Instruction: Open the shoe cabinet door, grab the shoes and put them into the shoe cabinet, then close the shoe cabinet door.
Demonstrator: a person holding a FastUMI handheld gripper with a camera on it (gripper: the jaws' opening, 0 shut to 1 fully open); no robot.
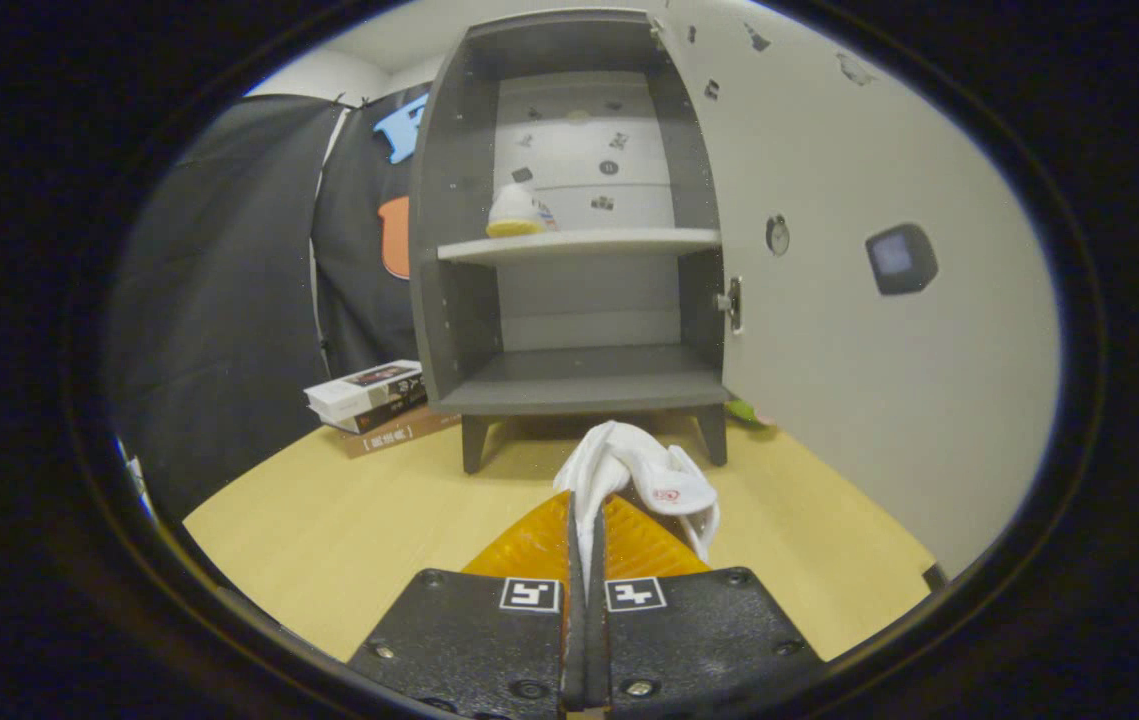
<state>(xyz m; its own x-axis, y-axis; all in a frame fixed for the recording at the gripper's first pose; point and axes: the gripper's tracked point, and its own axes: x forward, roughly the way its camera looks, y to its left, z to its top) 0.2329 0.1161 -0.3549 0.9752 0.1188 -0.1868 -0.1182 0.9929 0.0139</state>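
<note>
Stack of books (369,395) on the wooden table (349,530), green object (747,411) behind cabinet door.

Claw (587,510) fingers pinched together, level, pointing forward

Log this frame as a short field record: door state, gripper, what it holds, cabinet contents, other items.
door: shoe cabinet door swung open
gripper: gripper shut on a white shoe, pinched between the fingers
shelf: another shoe on the upper shelf; lower compartment bare
table: books stacked beside the cabinet
stage: second shoe not yet inside
</note>
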